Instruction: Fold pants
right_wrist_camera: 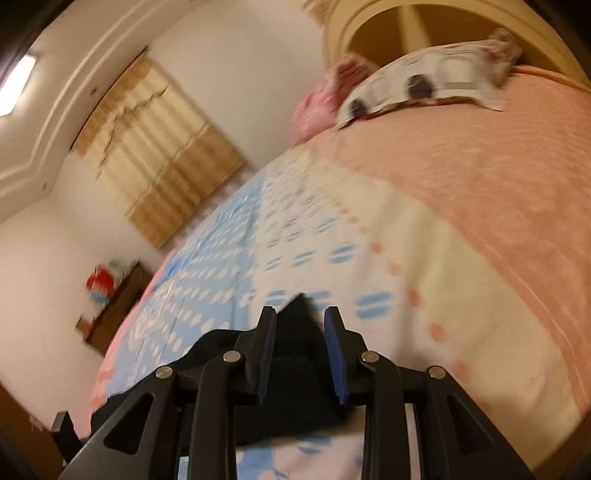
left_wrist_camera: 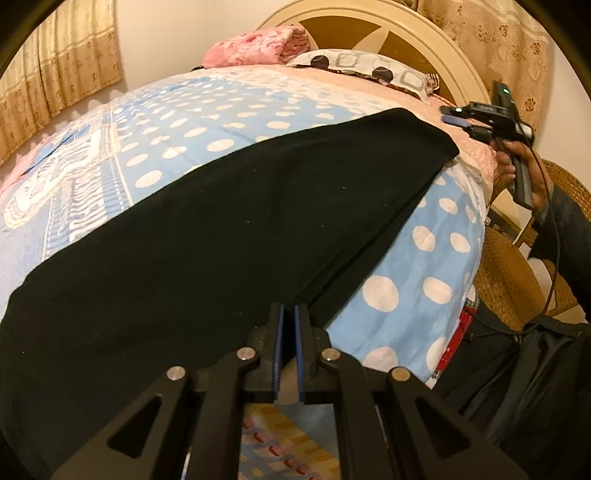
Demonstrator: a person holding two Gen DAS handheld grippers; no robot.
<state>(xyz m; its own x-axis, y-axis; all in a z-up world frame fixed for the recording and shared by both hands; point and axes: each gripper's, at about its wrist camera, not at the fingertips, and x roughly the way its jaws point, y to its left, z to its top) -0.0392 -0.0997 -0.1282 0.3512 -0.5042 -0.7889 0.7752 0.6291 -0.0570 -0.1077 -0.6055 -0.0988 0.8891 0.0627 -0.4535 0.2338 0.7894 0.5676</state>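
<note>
Black pants lie flat along the near edge of a bed covered with a blue polka-dot sheet. My left gripper sits at the pants' near end with its jaws almost together; no cloth shows between the blue pads. My right gripper shows in the left wrist view at the pants' far end, held by a hand, open and just beyond the cloth's corner. In the blurred right wrist view the right gripper is open, with a corner of the black pants lying between and below its fingers.
A patterned pillow and a pink folded blanket lie by the cream headboard. A wicker chair and a dark bag stand right of the bed. Curtains hang at the left.
</note>
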